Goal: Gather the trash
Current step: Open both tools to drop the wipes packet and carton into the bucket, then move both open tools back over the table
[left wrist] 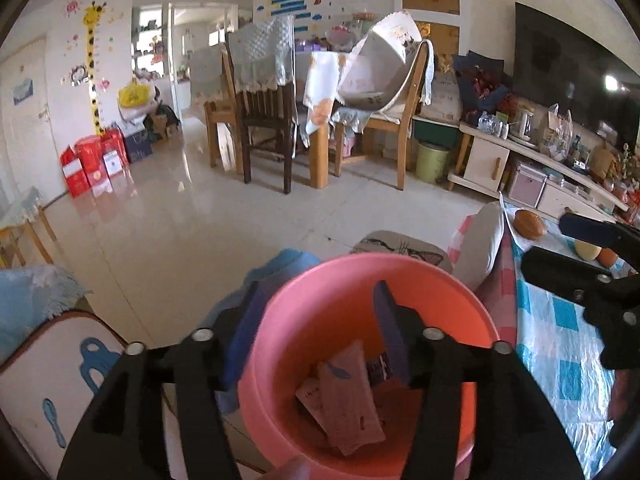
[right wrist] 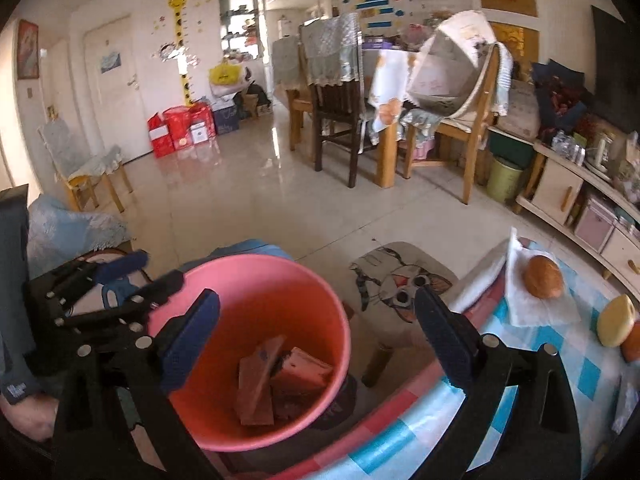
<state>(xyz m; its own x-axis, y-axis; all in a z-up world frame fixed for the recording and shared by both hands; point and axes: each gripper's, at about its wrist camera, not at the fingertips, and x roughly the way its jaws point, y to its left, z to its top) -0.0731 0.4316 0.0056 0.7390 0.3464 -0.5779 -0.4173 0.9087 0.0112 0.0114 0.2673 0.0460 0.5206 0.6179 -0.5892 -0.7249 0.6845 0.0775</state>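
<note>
Grippers both hang over the pink bin: the left gripper stands with its jaws parted, one finger outside the bin's near wall and the other inside over the hollow, nothing between the pads; the right gripper is spread wide across the bin's mouth and is likewise empty. Inside the bin, wrappers lie loose on the bottom, several flat packets leaning on one another, so the trash seen here is already collected. On the checked tablecloth to the right sit a bun on white paper and a yellow fruit with an orange one just beside it; these look like food, not litter, though that is a judgement. Risk from here lies mostly at the rim: the left finger that straddles the wall could catch the lip if lifted at a slant and tip the light bin, spilling the packets onto the floor. The two grippers are also near each other, and a hasty swing toward the table could knock them together or sweep the bun off its paper. Open room is best straight up and forward over the bare floor; a cat-print stool crowds the gap between bin and table edge, and a cushioned seat closes off the left.
</note>
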